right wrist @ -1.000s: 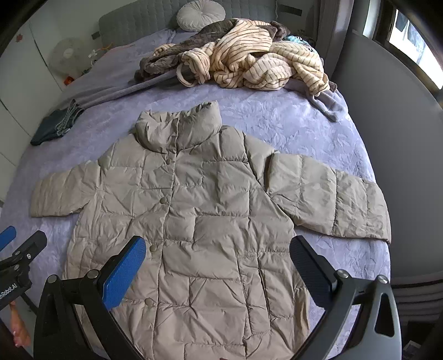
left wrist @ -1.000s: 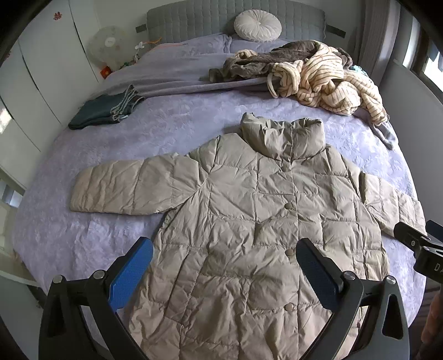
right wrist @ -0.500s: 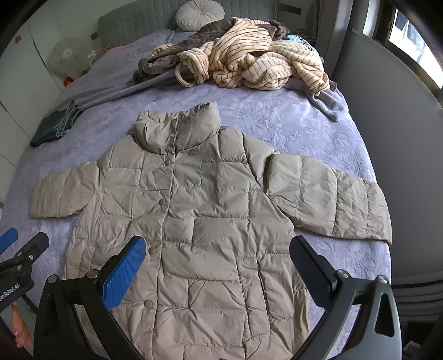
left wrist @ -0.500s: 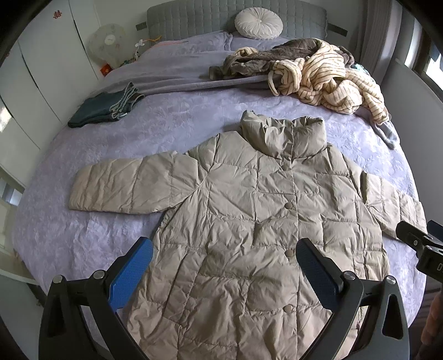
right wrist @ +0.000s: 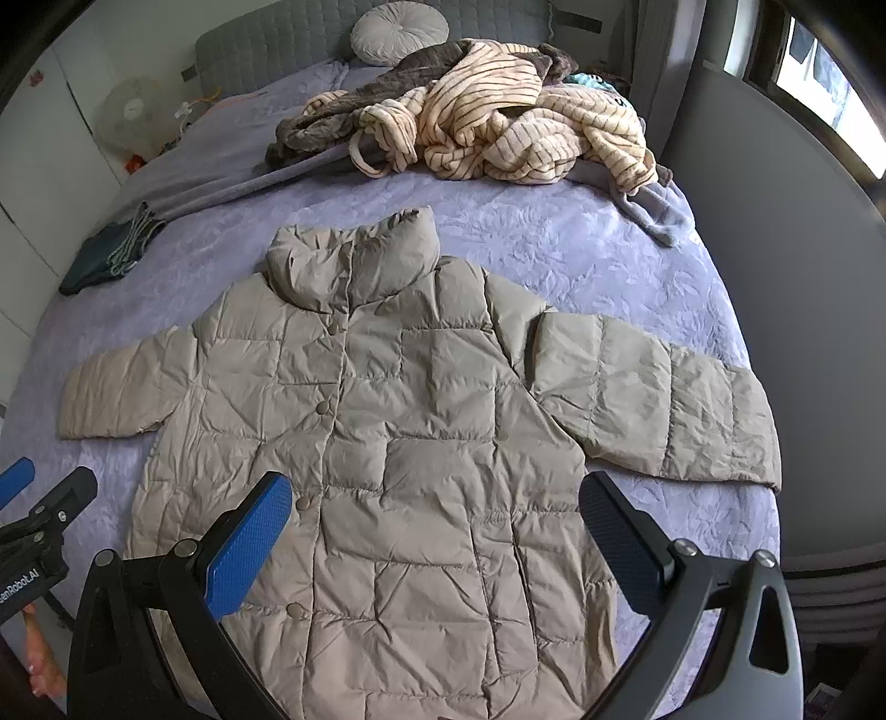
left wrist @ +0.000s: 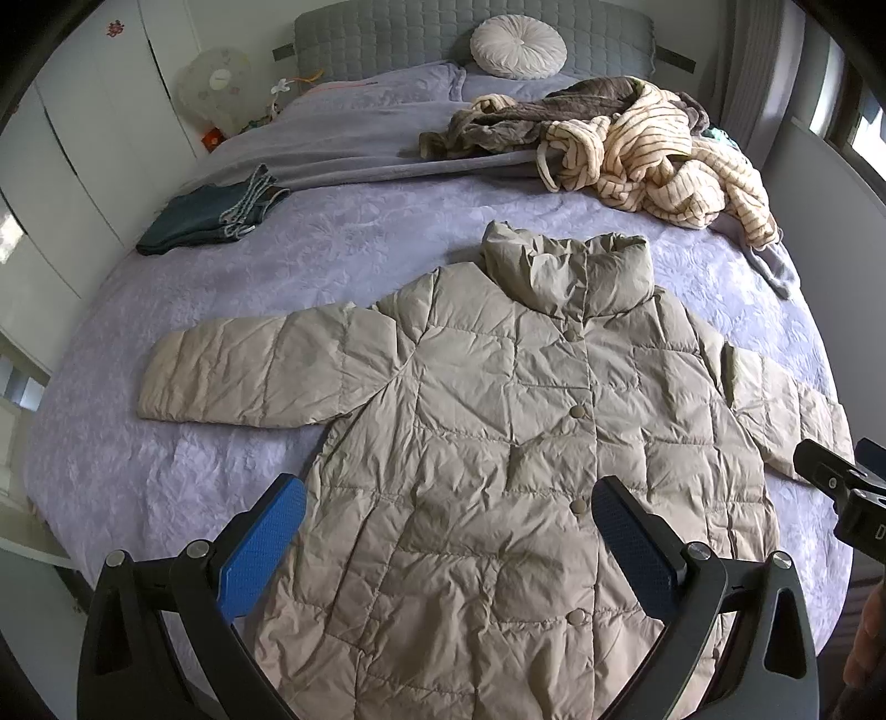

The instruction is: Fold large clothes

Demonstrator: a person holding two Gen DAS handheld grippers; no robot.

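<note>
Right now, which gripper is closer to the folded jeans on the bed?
Left. The left gripper hovers open over the coat's hem on the jeans' side; the right gripper hovers farther toward the opposite sleeve.

Layout: jacket (left wrist: 498,443) lay flat, front up, on the bed (left wrist: 354,243), collar toward the headboard (left wrist: 387,39).

Both sleeves were spread out to the sides, resting on the cover. Behind the collar, to the right, lay a heap of robes (left wrist: 626,144); behind that, a round cushion (left wrist: 518,39) leaned on the headboard. Folded jeans (left wrist: 213,213) sat near the bed's left edge, well apart from the jacket. A fan (left wrist: 213,83) stood left of the headboard. Left gripper (left wrist: 443,545) and right gripper (right wrist: 434,534) hung over the jacket's lower half, jaws spread, touching nothing.
</note>
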